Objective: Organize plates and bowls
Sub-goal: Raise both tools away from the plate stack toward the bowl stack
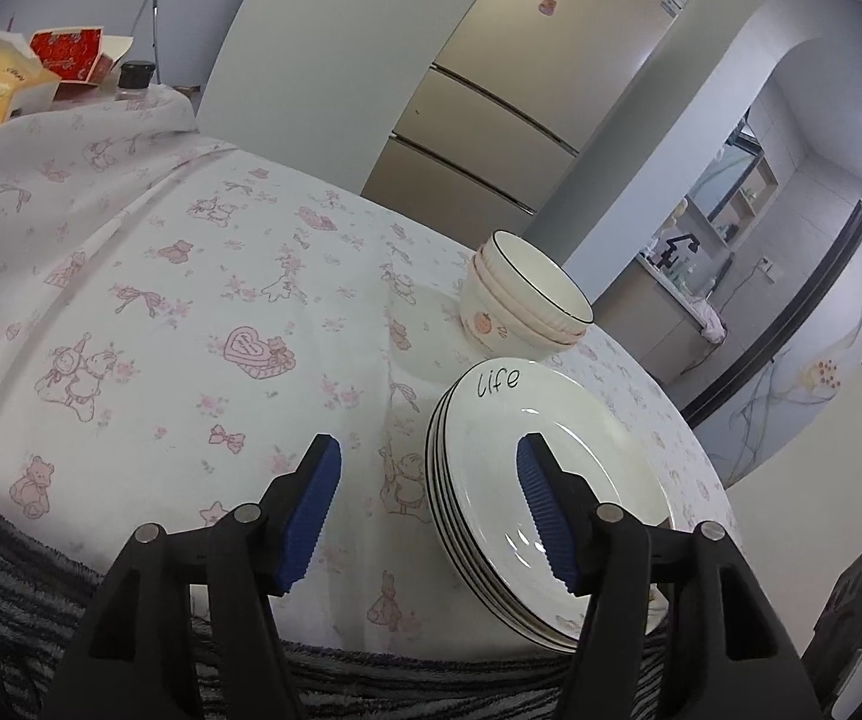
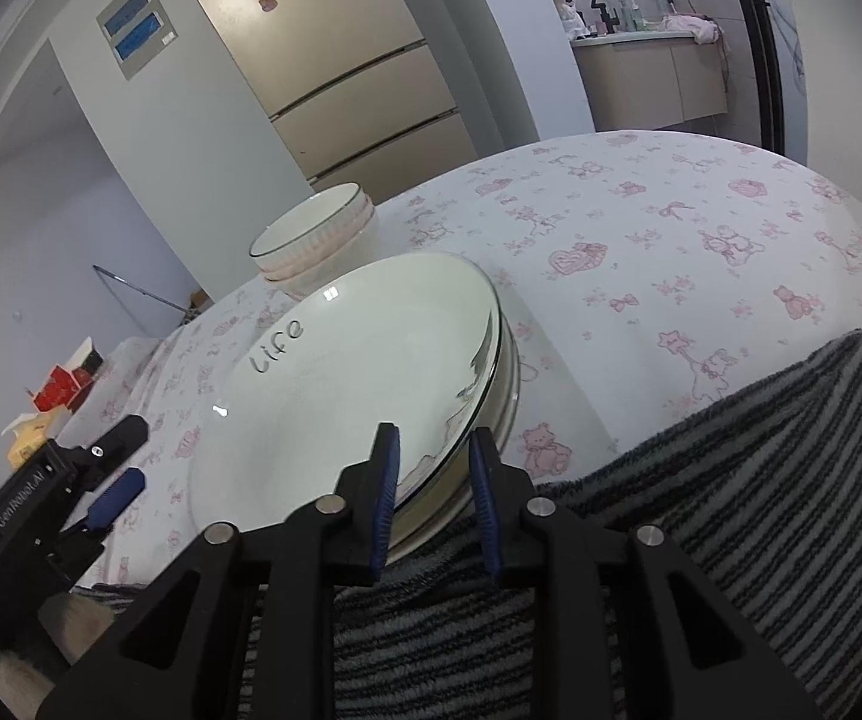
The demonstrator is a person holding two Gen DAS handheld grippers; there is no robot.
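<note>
**One stack of plates, one stack of bowls**

A stack of plates [image 1: 550, 480] sits near the front edge of the surface [image 1: 191, 300], which is covered in a white cloth printed with pink bears and hearts. About four black-edged rims show at the stack's side; the top plate carries the handwritten word "Life". Just behind it stands a stack of bowls [image 1: 520, 306], three nested, the lowest bearing a small pink fruit print. The top bowl holds nothing visible.

The left hand-held gripper [image 1: 428, 516] is spread wide, its right blue pad in front of the top plate, gripping nothing. The right hand-held gripper [image 2: 433, 498] stands at a narrow gap astride the near rim of the plates [image 2: 341, 390], pads not closed on it. "GenRobot.AI" is printed on the left gripper's body in the right wrist view.

A striped grey towel [image 2: 730, 450] lies along the front edge.
</note>
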